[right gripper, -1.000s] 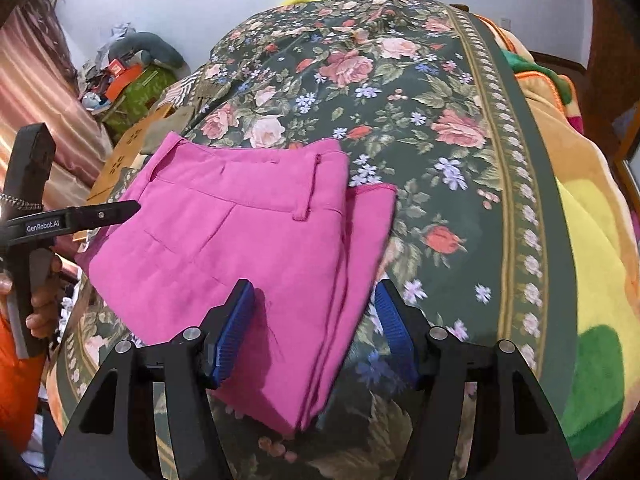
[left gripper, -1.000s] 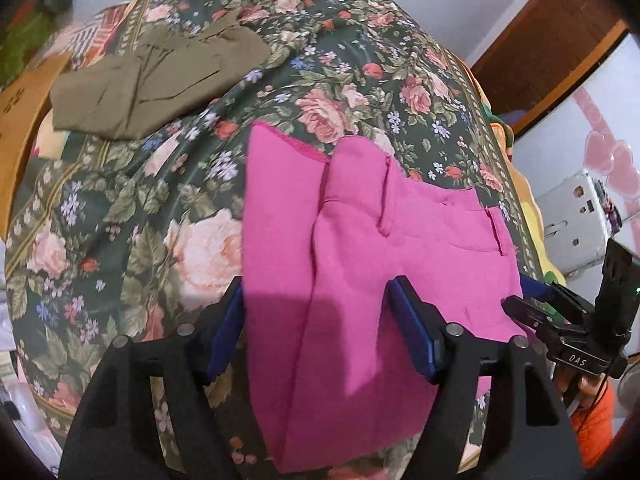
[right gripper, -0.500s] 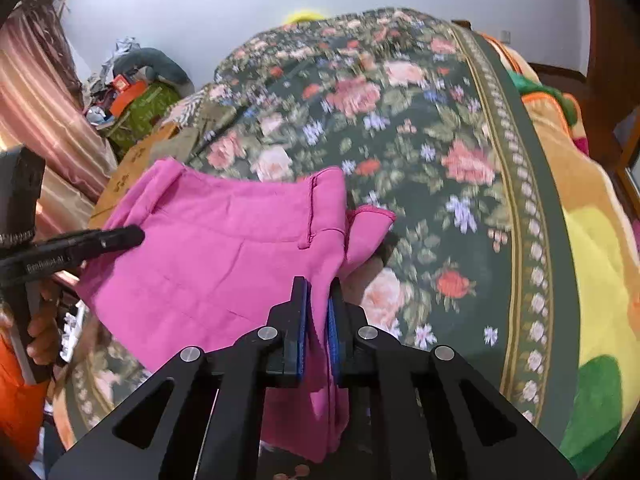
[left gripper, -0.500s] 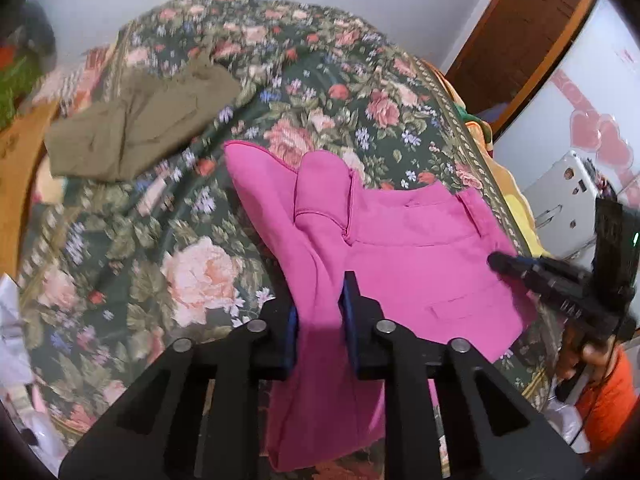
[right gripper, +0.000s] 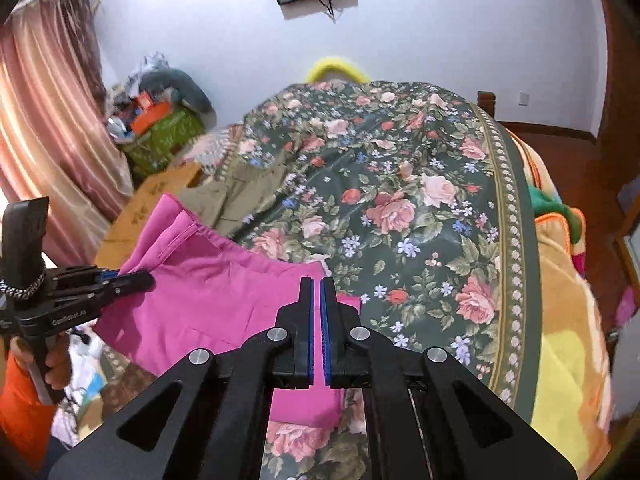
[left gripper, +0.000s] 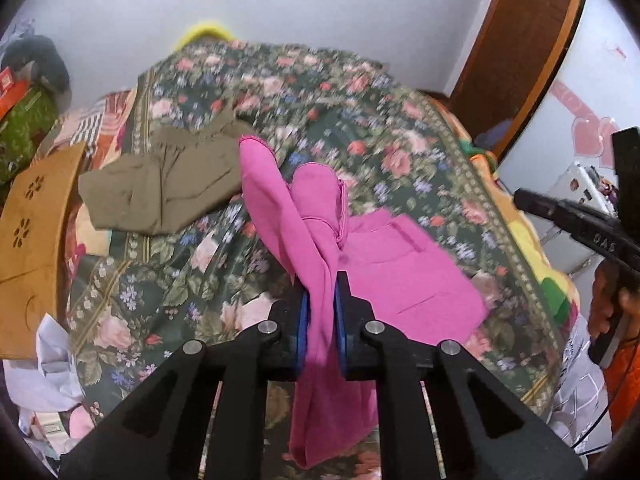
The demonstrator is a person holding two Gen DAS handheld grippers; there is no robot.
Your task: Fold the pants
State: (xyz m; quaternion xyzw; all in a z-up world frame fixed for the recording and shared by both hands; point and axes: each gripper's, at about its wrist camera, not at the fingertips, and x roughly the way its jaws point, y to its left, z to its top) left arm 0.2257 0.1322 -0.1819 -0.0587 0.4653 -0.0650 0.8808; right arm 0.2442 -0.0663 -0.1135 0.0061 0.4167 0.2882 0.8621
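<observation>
The pink pants [left gripper: 400, 272] lie partly on the floral bedspread [left gripper: 360, 128], with their near edge lifted. My left gripper [left gripper: 321, 280] has a bunched fold of the pants between its blue pads; its jaws are closing and the pads press on the cloth. Loose fabric hangs below it. My right gripper [right gripper: 317, 284] is shut on a thin edge of the pink pants [right gripper: 208, 296], which droop beneath it. The cloth spans between both grippers. The left gripper [right gripper: 136, 280] shows at the left of the right wrist view, and the right gripper [left gripper: 520, 198] at the right of the left wrist view.
Olive-green pants [left gripper: 168, 188] lie folded on the bed beyond the pink pair. A wooden board [left gripper: 36, 216] leans at the bed's left side. A curtain [right gripper: 48, 120] and a pile of clutter [right gripper: 160, 128] stand left; a wooden door [left gripper: 520, 40] is right. A person's hand [right gripper: 56, 364] holds the left gripper.
Both grippers went from open around the pants' near edge to shut on it. Both have risen, pulling the pink fabric up off the bedspread.
</observation>
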